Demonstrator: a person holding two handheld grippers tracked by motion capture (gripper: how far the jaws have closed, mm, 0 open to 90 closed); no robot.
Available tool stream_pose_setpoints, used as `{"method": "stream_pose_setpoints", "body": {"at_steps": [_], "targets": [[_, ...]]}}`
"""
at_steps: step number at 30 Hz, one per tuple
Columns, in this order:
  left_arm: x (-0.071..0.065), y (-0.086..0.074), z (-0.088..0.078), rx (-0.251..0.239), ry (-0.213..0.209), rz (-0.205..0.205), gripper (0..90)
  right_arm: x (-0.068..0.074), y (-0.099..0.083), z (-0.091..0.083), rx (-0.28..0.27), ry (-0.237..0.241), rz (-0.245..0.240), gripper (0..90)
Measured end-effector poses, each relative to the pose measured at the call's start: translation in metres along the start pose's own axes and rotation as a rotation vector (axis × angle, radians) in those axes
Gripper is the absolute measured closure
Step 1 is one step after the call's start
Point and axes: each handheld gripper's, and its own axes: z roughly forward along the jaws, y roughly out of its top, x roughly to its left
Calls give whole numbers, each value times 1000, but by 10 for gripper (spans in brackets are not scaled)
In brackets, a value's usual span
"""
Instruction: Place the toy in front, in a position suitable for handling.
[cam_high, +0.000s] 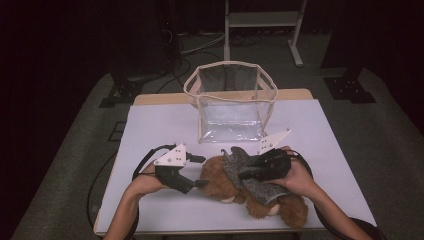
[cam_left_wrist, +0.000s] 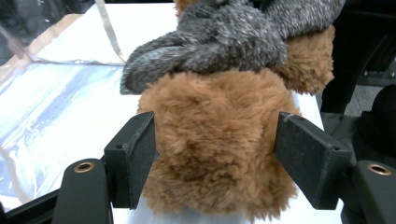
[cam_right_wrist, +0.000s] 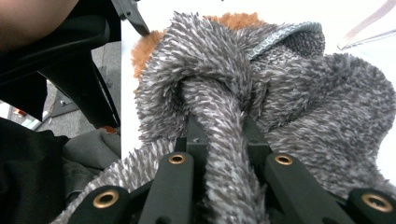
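A brown teddy bear (cam_high: 235, 187) is lying on the white counter (cam_high: 150, 125), in front of a clear bag (cam_high: 230, 102). Its furry limb is being flanked by the partly open left hand-held gripper (cam_left_wrist: 215, 154), with a small gap visible at the right jaw. A grey knitted cloth (cam_right_wrist: 280, 93) draped over the bear is being pinched tightly by the closed right hand-held gripper (cam_right_wrist: 219, 140).

Your work surface is a table (cam_high: 150, 125) with a white top and a pale wooden edge showing along the far side. Resting directly on it you have a clear plastic bag (cam_high: 230, 102) with cream trim, standing upright and open at the far middle, and a brown plush toy (cam_high: 225, 182) lying near your edge, draped with a grey knit garment (cam_high: 250, 172).
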Motion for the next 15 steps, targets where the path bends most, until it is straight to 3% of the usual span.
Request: {"method": "stream_pose_setpoints", "body": {"at_steps": [2,4,6,12,15], "targets": [[0,-2,3,14,2,-11,295,-1,0,0,-4,1,2,779],[0,-6,12,69,-4,-6,302,0,1,1,2,-2,-2,778],[-1,-10,25,108,-41,-24,302,1,2,2,8,-8,-13,778],[-2,-15,32,98,-44,-43,320,6,18,6,29,-25,-50,776],[-3,-15,32,101,-42,-35,326,8,32,14,46,-5,-79,775]]}}
